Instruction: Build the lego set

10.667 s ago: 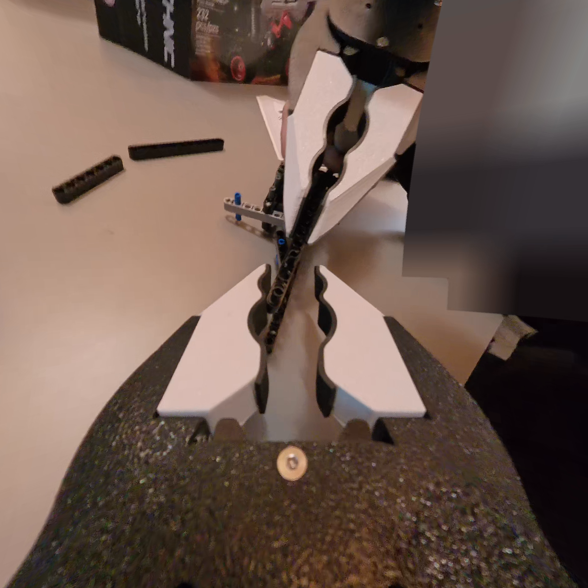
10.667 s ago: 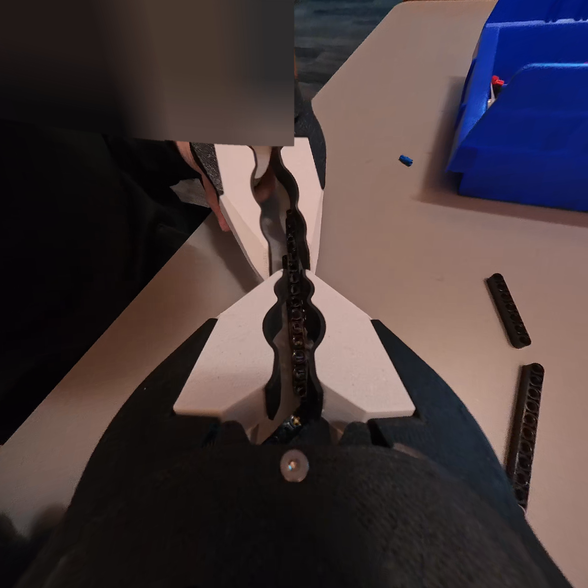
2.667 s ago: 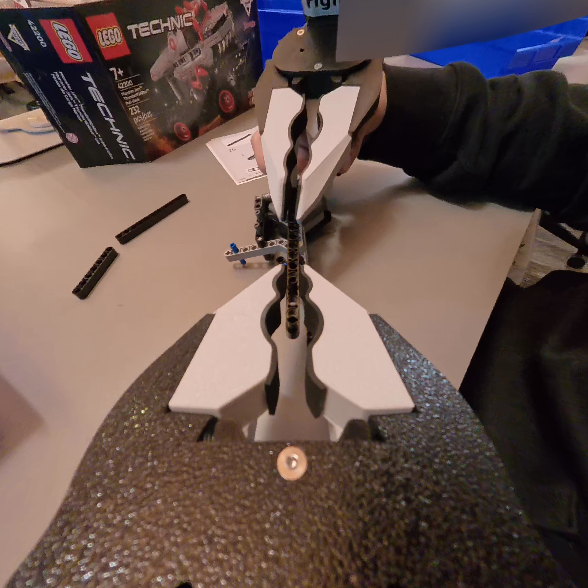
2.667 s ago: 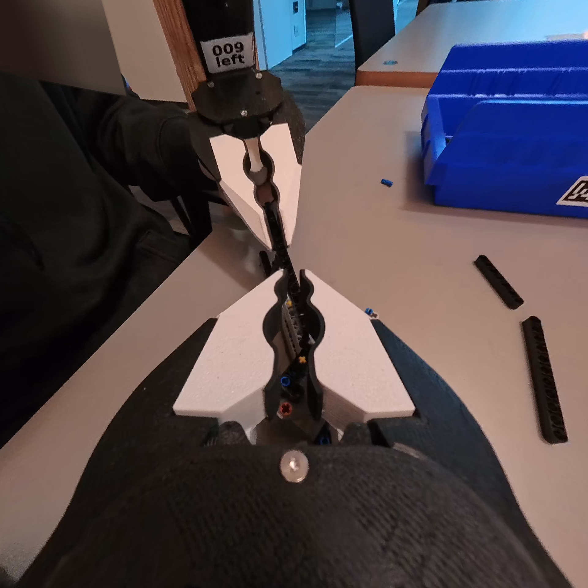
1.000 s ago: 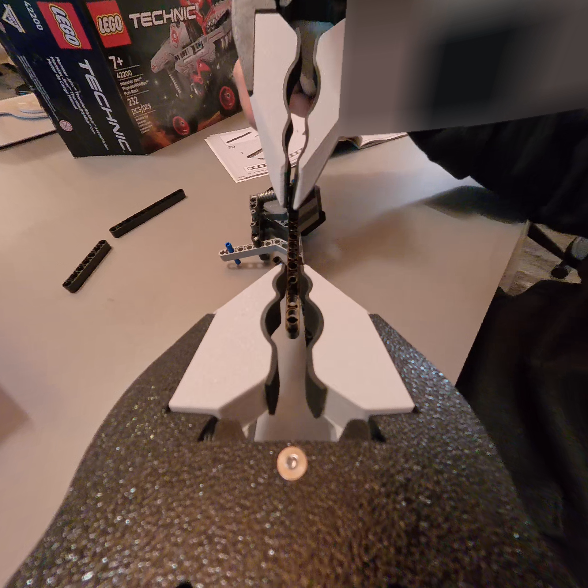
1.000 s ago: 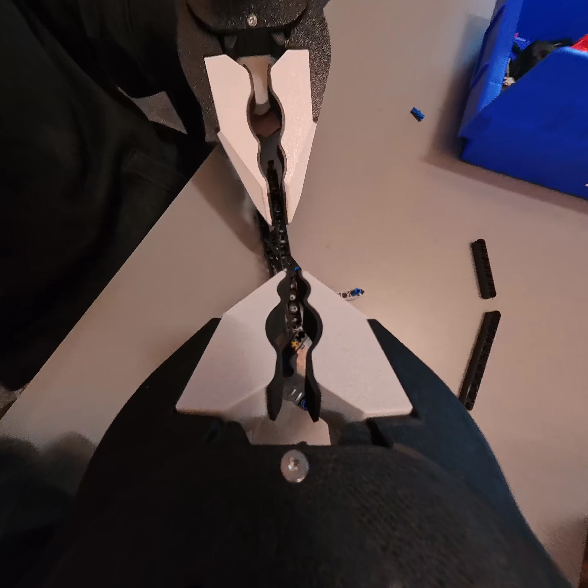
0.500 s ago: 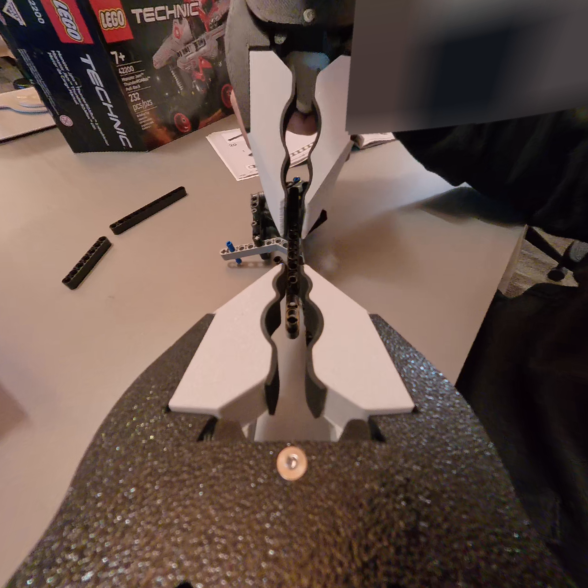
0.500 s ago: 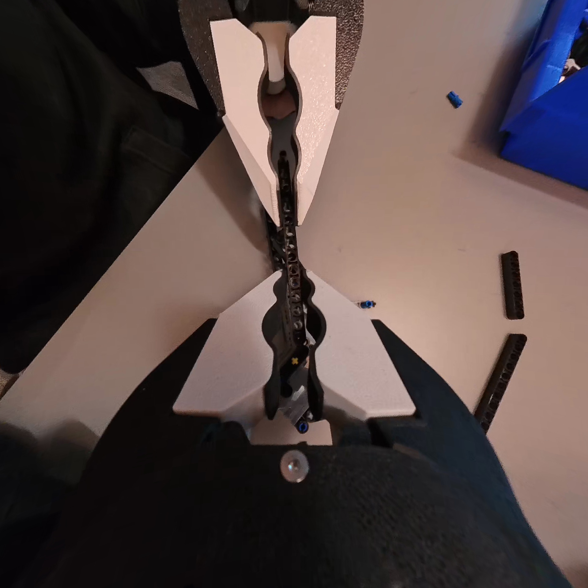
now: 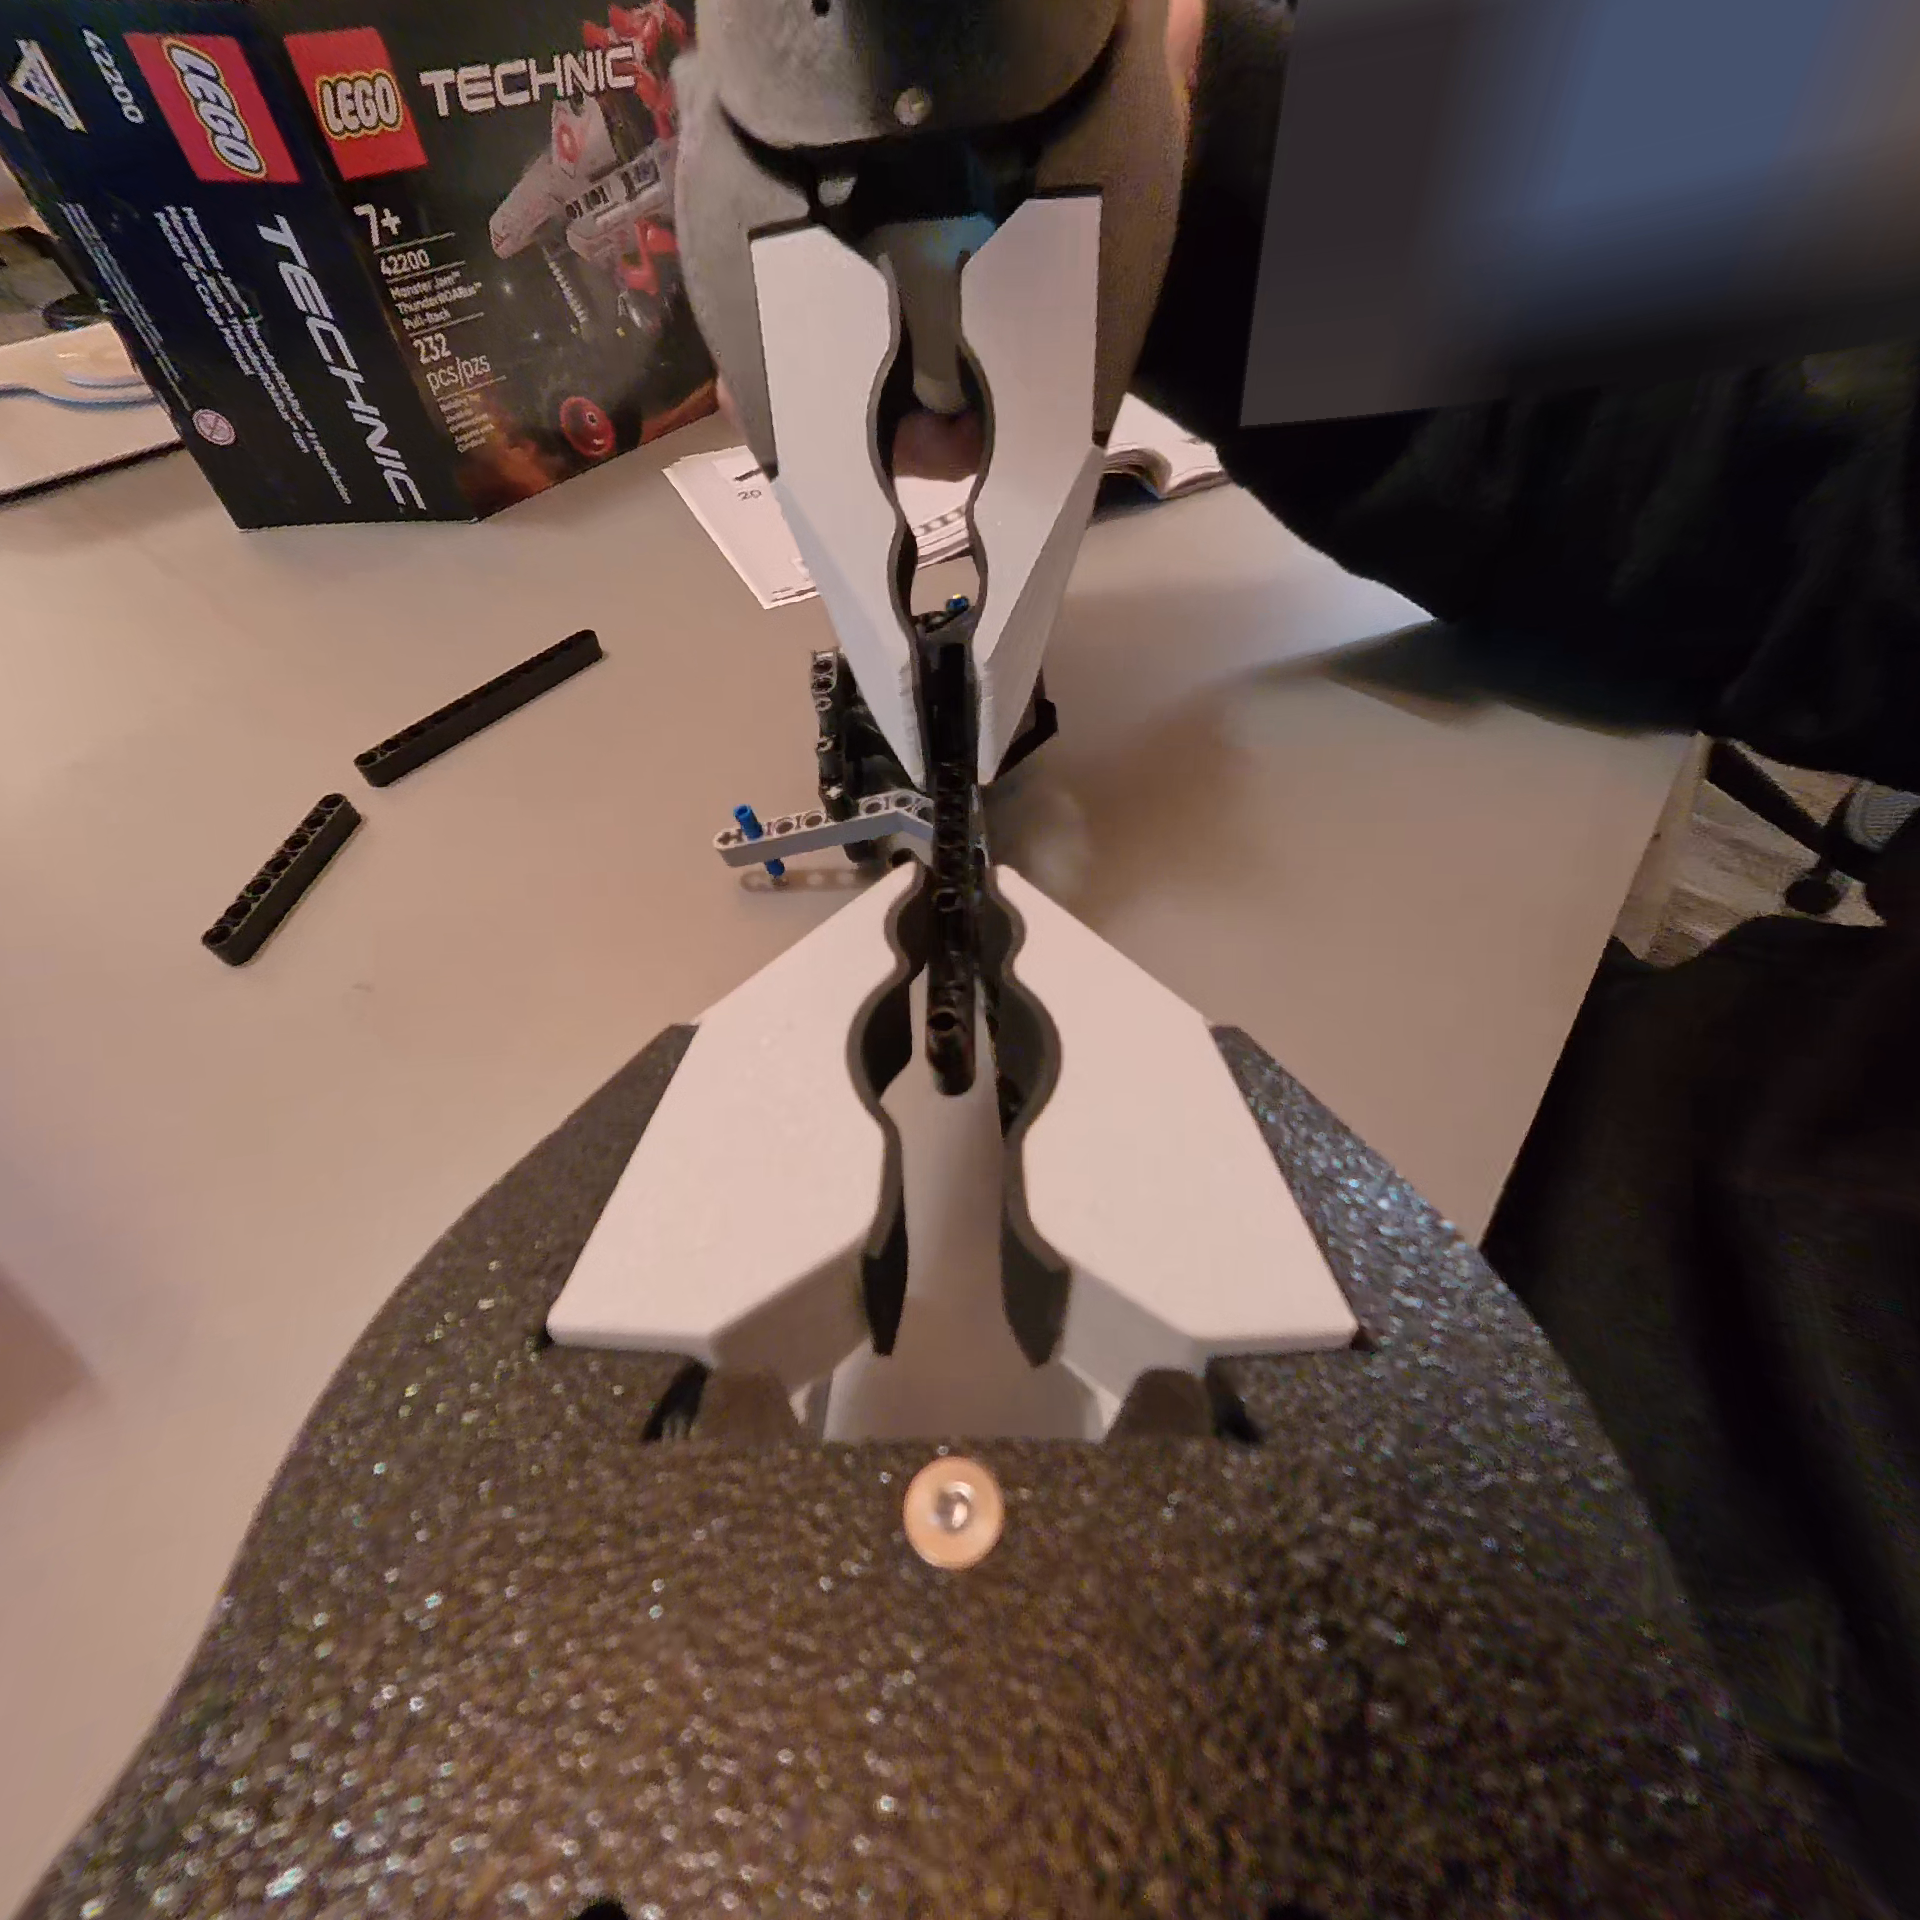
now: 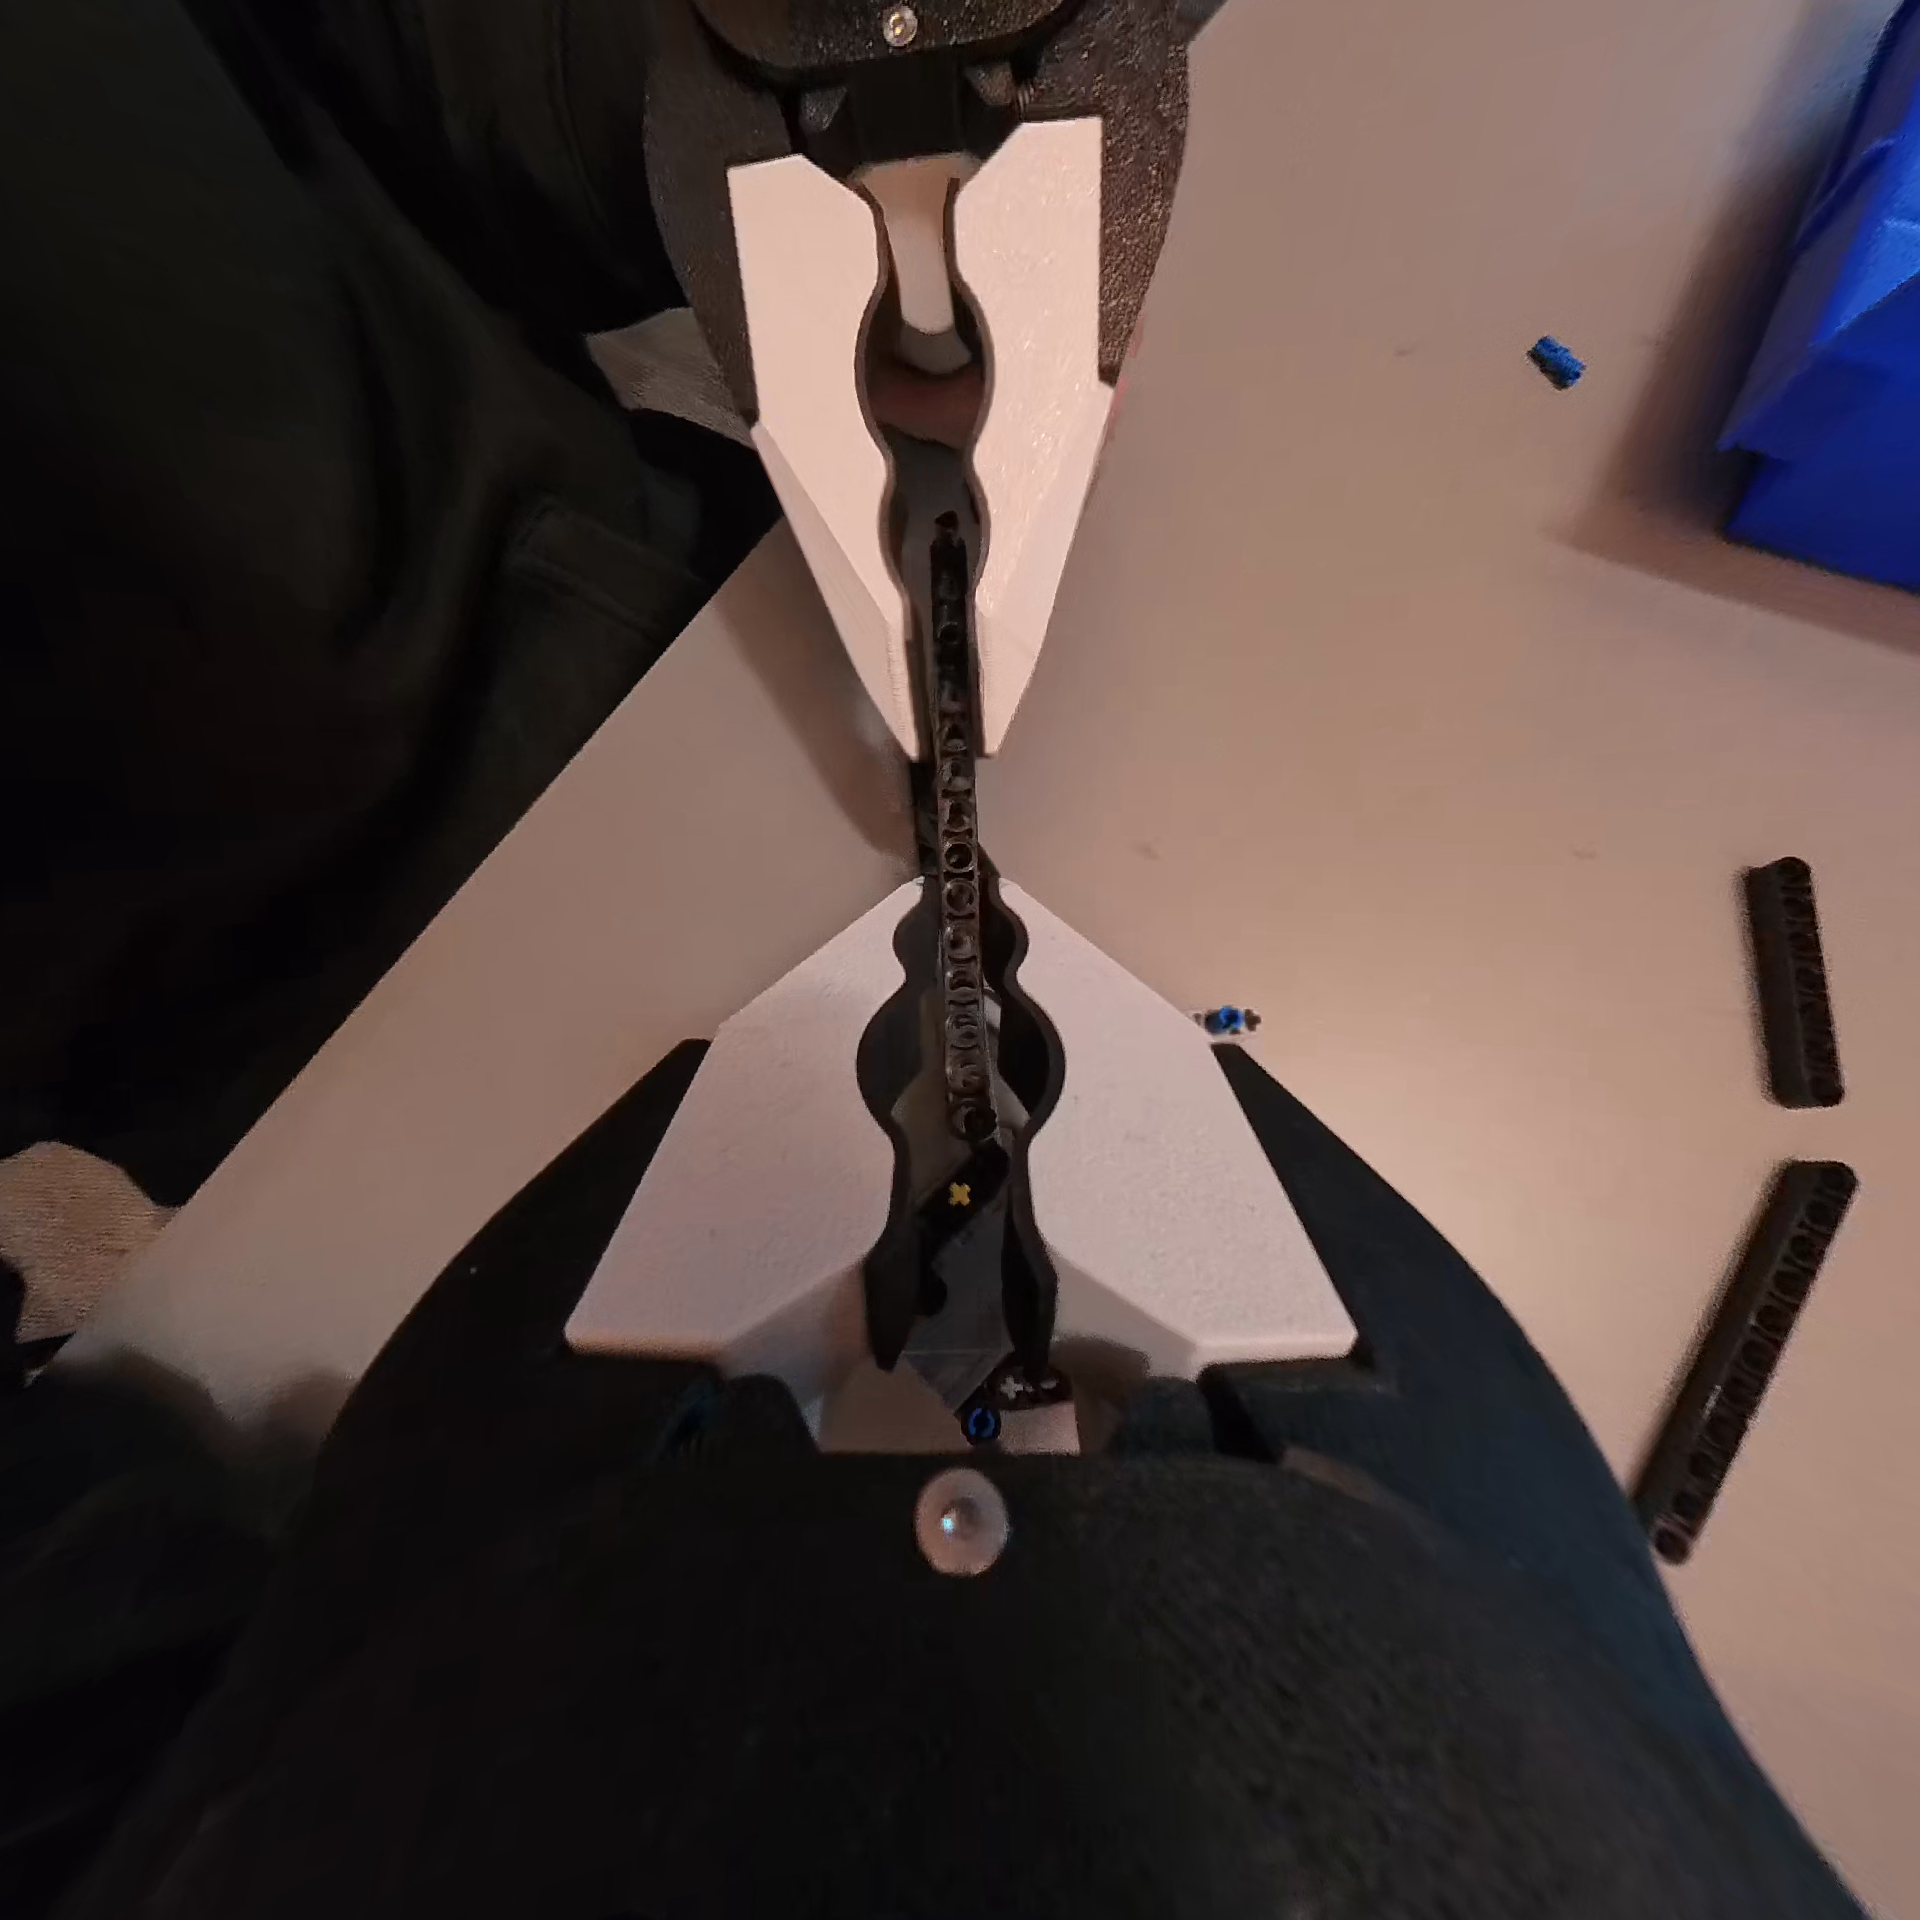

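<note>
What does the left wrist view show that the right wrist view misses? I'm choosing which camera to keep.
Only the left wrist view shows the set's box, the instruction sheet and the grey beam. Only the right wrist view shows the blue bin and a loose blue pin. Both show the left gripper and the right gripper shut on one long black beam, and two spare black beams on the table.

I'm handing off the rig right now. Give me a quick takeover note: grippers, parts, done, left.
Left gripper: shut on the long black beam.
Right gripper: shut on the same beam and the partial assembly with its grey beam.
On the table: two spare black beams, a loose blue pin, booklet, set box.
Done: small sub-assembly.
Left: seat the beam, add spares.
</note>
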`<state>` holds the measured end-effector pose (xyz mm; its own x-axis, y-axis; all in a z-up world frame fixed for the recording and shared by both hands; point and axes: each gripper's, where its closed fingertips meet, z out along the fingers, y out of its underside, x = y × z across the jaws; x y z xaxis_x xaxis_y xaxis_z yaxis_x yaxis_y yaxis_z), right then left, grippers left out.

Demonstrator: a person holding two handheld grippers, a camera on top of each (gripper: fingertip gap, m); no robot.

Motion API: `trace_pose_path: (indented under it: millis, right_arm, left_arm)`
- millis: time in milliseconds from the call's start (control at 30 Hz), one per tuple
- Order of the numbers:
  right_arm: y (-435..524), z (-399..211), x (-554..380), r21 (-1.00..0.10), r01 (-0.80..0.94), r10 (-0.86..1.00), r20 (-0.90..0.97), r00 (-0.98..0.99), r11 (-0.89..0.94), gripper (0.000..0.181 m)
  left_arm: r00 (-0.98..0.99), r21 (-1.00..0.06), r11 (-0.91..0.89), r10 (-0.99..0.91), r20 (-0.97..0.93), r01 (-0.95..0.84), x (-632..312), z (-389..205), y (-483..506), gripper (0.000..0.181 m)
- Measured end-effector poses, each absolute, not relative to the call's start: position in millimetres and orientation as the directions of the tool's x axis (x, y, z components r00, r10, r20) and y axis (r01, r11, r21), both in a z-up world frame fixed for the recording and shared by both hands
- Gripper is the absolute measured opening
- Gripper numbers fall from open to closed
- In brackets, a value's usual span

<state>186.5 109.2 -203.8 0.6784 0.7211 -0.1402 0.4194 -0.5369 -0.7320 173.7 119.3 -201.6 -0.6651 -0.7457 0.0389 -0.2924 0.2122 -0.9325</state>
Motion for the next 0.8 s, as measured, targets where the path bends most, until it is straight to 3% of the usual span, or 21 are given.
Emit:
trace_pose_path:
  millis: [200,800]
  right_arm:
    - [108,-204,185,-0.736,0.395,0.731,-0.195,0.654,-0.55,0.005]
    - [111,-204,179,-0.747,0.459,0.775,-0.117,0.621,-0.481,0.005]
  left_arm:
    - [-0.664,-0.937,0.217,-0.747,0.021,-0.274,172,-200,119,0.006]
    - [-0.641,-0.923,0.196,-0.765,0.067,-0.331,162,-203,121,0.005]
